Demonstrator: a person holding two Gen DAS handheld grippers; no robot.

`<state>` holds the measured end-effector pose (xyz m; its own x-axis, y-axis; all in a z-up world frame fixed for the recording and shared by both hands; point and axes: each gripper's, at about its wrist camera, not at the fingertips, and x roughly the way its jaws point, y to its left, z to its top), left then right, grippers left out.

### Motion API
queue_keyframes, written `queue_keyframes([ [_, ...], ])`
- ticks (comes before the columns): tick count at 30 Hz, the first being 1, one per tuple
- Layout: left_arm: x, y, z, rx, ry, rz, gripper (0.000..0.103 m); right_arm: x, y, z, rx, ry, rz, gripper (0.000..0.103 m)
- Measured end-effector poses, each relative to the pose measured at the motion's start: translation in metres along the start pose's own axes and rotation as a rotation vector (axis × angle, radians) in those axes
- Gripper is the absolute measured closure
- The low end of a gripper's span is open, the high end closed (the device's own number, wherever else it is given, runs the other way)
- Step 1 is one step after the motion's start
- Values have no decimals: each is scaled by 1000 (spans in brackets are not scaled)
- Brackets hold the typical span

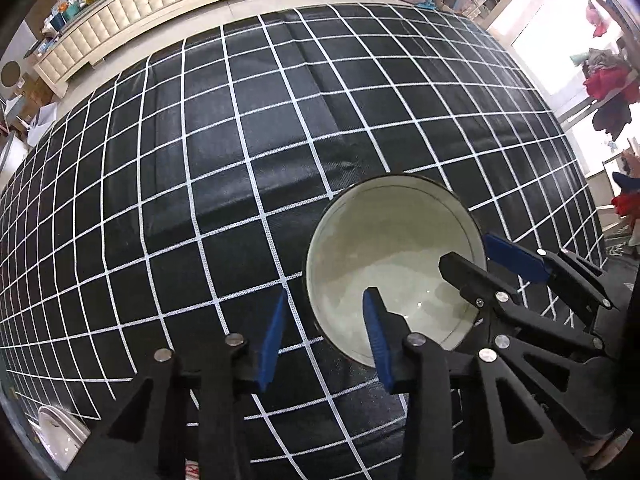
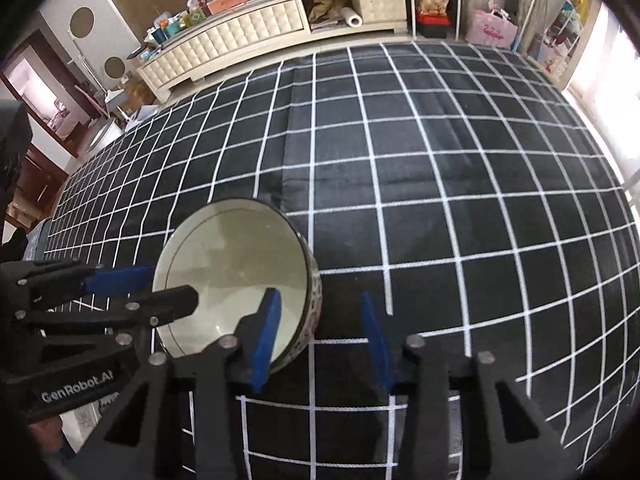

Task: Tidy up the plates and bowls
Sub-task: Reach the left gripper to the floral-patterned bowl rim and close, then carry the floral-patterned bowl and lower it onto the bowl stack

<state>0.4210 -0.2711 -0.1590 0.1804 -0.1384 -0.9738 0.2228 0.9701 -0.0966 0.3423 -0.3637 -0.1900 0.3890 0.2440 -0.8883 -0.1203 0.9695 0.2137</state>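
A cream bowl (image 1: 384, 248) with a dark patterned outer wall (image 2: 316, 300) stands upright on the black grid tablecloth (image 1: 240, 140). My left gripper (image 1: 326, 340) is open and straddles the bowl's near-left rim, one blue pad outside and one inside. My right gripper (image 2: 320, 340) is open too, and straddles the opposite rim, its left pad inside and its right pad over the cloth. Each gripper appears in the other's view: the right gripper (image 1: 466, 250) at the bowl's right rim, the left gripper (image 2: 174, 286) at its left rim. The bowl is empty.
A white plate (image 1: 60, 436) shows partly at the table's near-left corner. Beyond the table's far edge stands a cream padded cabinet (image 2: 248, 36) loaded with clutter, and shelves with bags (image 2: 492, 28) stand to the right. The tablecloth (image 2: 440, 160) stretches far and right of the bowl.
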Motion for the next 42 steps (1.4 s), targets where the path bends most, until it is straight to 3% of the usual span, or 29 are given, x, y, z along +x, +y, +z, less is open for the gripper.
queue_keyframes([
  [5,12,-4,-1,14,11,43,83,3,0,0,9,13,34,71],
  [11,18,-5,-3,15,5,22,89,6,2,2,10,19,23,81],
  [20,9,-18,-5,13,-9,41,92,4,10,4,30,11,-44,89],
  [27,-6,-16,-12,0,-12,19,92,-10,12,0,67,16,-25,90],
  [42,-76,3,-57,-48,-93,-15,92,-61,50,-6,47,-36,-36,90],
])
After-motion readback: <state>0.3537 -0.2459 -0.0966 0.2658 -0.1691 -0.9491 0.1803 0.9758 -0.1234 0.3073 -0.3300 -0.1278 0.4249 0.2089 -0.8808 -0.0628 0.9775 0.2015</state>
